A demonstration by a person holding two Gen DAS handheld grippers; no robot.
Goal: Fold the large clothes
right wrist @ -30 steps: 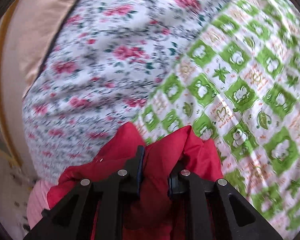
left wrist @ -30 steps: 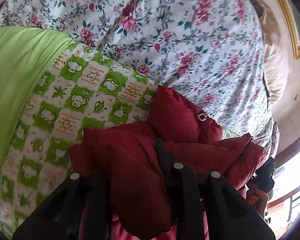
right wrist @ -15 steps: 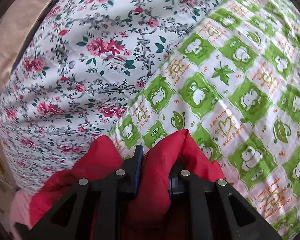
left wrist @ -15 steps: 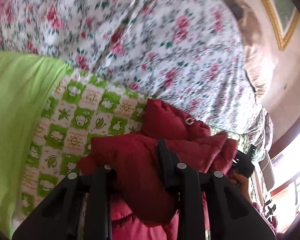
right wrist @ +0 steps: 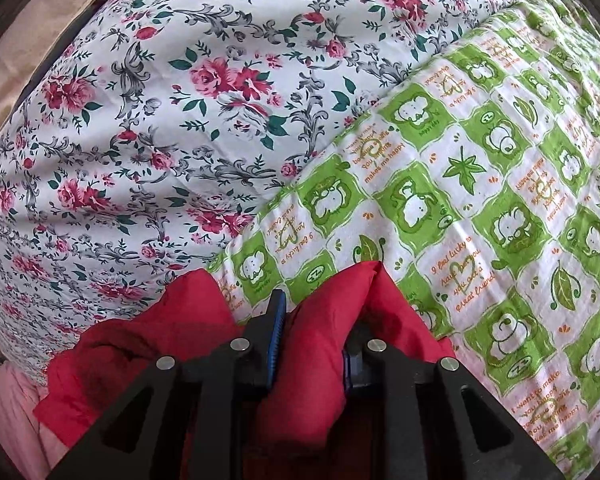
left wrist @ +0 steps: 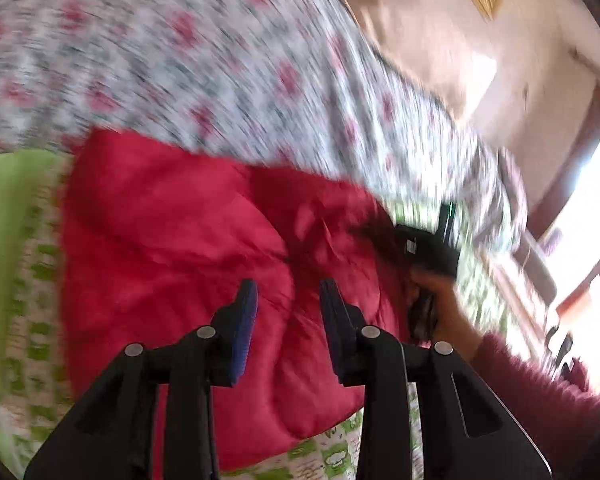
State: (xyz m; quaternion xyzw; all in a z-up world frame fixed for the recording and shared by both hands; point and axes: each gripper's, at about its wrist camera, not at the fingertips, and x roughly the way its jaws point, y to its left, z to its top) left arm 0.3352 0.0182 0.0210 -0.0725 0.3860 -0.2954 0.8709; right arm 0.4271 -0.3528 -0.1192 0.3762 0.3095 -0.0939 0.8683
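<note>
Left gripper [left wrist: 288, 300] gaping empty over puffy red jacket [left wrist: 172, 240], blurred mid-frame. Right gripper [right wrist: 314, 344] pinching a bunched jacket fold, lower centre.

so the puffy red jacket [left wrist: 172, 248] is lying bunched up on the green checked sheet [right wrist: 480, 208], one thick fold of it sticking up, rumpled all over

left gripper [left wrist: 288, 304] – fingers apart, nothing between | puffy red padded jacket [left wrist: 172, 240] – spread on green-checked bedsheet [left wrist: 324, 456] | view motion-blurred
</note>
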